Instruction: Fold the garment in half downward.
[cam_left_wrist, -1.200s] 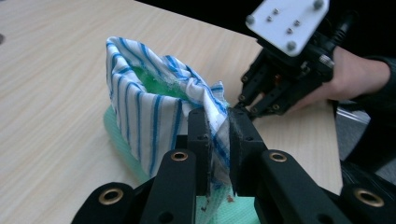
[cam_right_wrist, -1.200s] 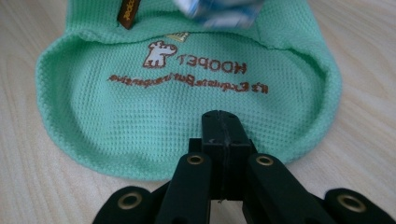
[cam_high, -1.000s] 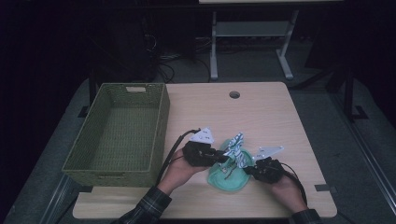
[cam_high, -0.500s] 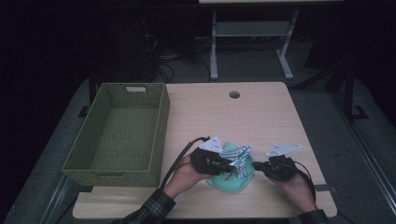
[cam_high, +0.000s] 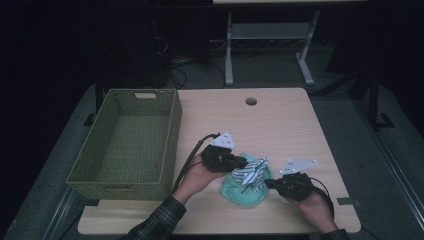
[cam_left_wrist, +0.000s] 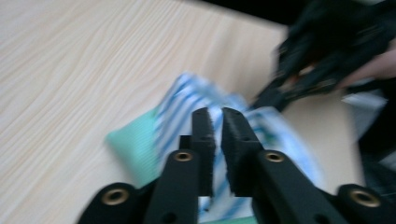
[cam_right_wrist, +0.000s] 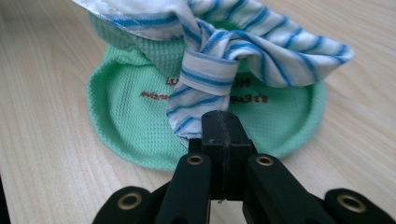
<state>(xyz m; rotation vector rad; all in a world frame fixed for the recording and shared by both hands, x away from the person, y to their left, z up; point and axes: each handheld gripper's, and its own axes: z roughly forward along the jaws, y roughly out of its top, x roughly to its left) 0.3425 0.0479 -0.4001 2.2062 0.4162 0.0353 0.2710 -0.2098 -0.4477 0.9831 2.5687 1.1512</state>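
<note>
Blue-striped white strap (cam_right_wrist: 219, 74) (mint-green cloth (cam_right_wrist: 130, 121))

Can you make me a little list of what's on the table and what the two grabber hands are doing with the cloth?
table: light wood table
basket: green woven basket, nothing in it, at the table's left
cloths: blue-striped white cloth bunched on a round green cloth
left gripper: fingers have just been closing, a narrow gap left, over the striped cloth; grip unclear
right gripper: shut on the striped cloth's end
hands: one on each gripper
</note>
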